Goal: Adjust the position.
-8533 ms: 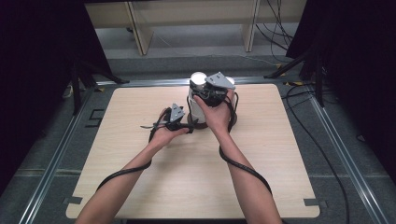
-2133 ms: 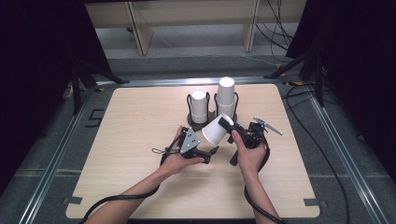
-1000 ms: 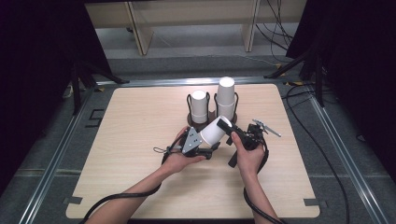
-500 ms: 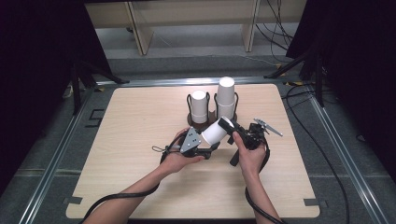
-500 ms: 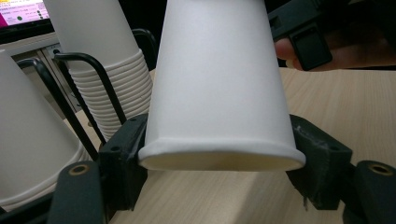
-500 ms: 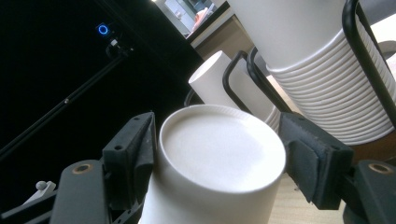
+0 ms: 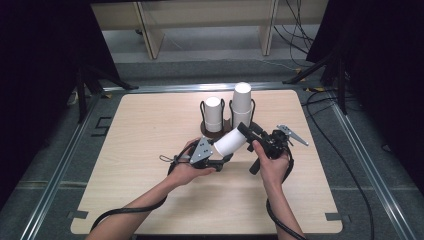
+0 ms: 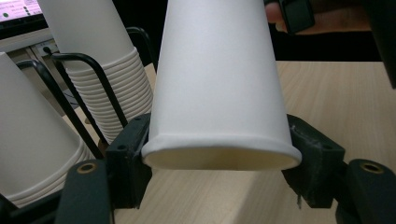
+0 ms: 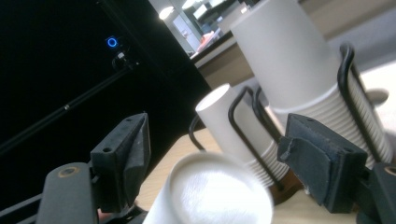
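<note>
L gripper clamped on rim end of paper cup, pads pressing both sides. R gripper jaws wide, just been opening; cup's closed end sits between its pads w/o touching. Cup held tilted above table, just in front of two cup stacks in rack.
</note>
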Tool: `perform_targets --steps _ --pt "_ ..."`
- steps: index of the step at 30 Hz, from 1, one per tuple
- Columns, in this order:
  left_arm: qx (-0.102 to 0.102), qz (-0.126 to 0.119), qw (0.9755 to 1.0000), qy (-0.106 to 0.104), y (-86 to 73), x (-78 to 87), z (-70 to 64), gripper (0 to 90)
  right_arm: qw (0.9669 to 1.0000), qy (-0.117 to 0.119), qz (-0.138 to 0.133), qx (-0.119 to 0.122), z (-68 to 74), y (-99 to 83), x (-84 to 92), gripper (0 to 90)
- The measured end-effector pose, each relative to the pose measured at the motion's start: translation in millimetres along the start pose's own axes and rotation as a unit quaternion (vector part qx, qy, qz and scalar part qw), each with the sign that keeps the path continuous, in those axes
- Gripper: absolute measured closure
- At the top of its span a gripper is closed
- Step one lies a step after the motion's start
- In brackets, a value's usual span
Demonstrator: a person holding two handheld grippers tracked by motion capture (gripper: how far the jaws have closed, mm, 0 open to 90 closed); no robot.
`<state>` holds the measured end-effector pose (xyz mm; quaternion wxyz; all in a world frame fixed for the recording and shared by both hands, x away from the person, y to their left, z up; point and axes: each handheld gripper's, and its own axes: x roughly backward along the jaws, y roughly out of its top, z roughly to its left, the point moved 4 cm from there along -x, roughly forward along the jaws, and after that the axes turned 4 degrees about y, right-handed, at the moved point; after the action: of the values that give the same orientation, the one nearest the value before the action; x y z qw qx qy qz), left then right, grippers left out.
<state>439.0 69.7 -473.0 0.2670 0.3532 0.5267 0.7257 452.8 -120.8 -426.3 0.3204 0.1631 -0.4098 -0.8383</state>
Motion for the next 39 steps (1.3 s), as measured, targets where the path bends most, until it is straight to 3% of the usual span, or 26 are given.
perform_targets --steps 3,6,7,9,11,12,17,20,23,25,28,30,31,34,37,38,39 --pt "-0.005 0.008 1.0000 -0.001 2.6 9.2 3.0 31.6 0.9986 -0.005 -0.009 0.051 1.5 5.9 5.9 23.8" --pt "-0.002 0.013 0.9999 -0.003 3.2 17.2 6.3 31.6 0.9955 -0.012 0.000 0.094 -0.4 7.7 11.7 23.8" --pt "-0.002 0.016 0.9999 -0.003 3.0 19.9 7.4 31.6 0.9960 -0.013 0.008 0.088 0.1 6.8 13.2 23.7" --pt "-0.005 0.018 0.9998 -0.001 1.9 24.6 9.5 31.4 0.9926 -0.018 0.023 0.118 -4.4 5.9 16.5 23.8" --pt "-0.003 0.021 0.9998 -0.004 0.4 28.8 10.8 31.0 0.9919 -0.017 0.035 0.121 -5.1 2.4 18.5 24.3" --pt "-0.003 0.022 0.9997 -0.005 -0.5 31.0 11.6 30.9 0.9899 -0.022 0.039 0.134 -7.0 1.6 19.4 24.6" --pt "0.001 0.024 0.9996 -0.017 -2.4 39.1 15.9 30.8 0.9863 -0.026 0.058 0.152 -13.1 -3.5 25.5 25.0" --pt "-0.005 0.023 0.9996 -0.016 -1.9 43.6 20.4 31.2 0.9861 -0.027 0.070 0.148 -14.3 -6.3 29.3 25.3" --pt "-0.006 0.026 0.9995 -0.016 -1.6 46.6 23.3 31.5 0.9811 -0.033 0.080 0.173 -18.1 -7.3 32.0 25.5" --pt "-0.006 0.029 0.9993 -0.022 -1.4 48.8 25.2 31.7 0.9802 -0.036 0.090 0.173 -18.0 -9.7 33.1 25.6" --pt "-0.015 0.029 0.9990 -0.030 -1.4 50.4 26.1 31.9 0.9753 -0.029 0.101 0.194 -20.3 -12.0 35.5 26.3" --pt "-0.025 0.030 0.9985 -0.038 -1.5 50.8 26.6 31.9 0.9758 -0.025 0.109 0.188 -20.6 -14.8 36.7 26.7" --pt "-0.026 0.031 0.9983 -0.043 -1.6 50.8 26.5 31.9 0.9730 -0.023 0.110 0.202 -22.3 -14.2 37.3 26.7" --pt "-0.038 0.038 0.9971 -0.054 -2.3 50.6 25.8 31.9 0.9724 -0.019 0.118 0.200 -22.2 -16.5 38.0 26.6" --pt "-0.043 0.046 0.9962 -0.060 -2.0 50.3 25.9 31.8 0.9685 -0.016 0.131 0.211 -22.8 -17.6 39.1 26.6" --pt "-0.044 0.048 0.9959 -0.062 -1.9 50.3 26.1 31.8 0.9704 -0.003 0.131 0.203 -21.5 -19.6 38.0 26.6" --pt "-0.045 0.052 0.9955 -0.066 -2.0 50.2 26.2 31.7 0.9692 0.001 0.136 0.205 -21.5 -19.5 38.7 26.6"
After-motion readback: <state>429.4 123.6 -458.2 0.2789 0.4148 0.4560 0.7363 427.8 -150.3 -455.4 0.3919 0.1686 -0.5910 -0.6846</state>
